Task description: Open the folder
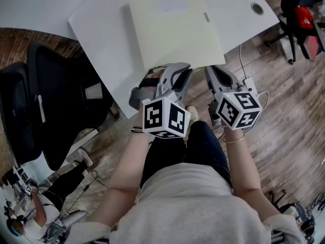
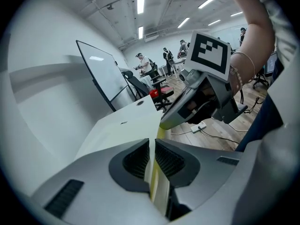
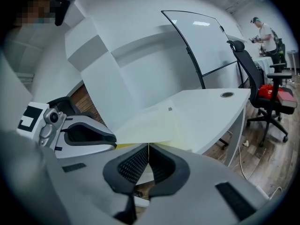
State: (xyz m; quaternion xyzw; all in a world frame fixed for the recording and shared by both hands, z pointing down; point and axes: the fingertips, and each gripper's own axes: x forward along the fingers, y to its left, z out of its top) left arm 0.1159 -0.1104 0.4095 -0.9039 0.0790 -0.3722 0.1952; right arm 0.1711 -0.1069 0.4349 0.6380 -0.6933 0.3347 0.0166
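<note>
Right hand-held gripper [image 3: 148, 148]: grey jaws pinched together on thin near edge of pale yellow card folder [image 3: 150, 123]. Folder lies flat on white surface [image 3: 215, 109]. Left hand-held gripper [image 3: 110, 140] just beside it, tip at same edge. Black office chair [image 3: 253, 74] off to right, well apart, w/ wood floor under it.

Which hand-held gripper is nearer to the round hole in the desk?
Right. The right hand-held gripper grips the near edge of the folder, below the hole; the left hand-held gripper grips it farther left.
</note>
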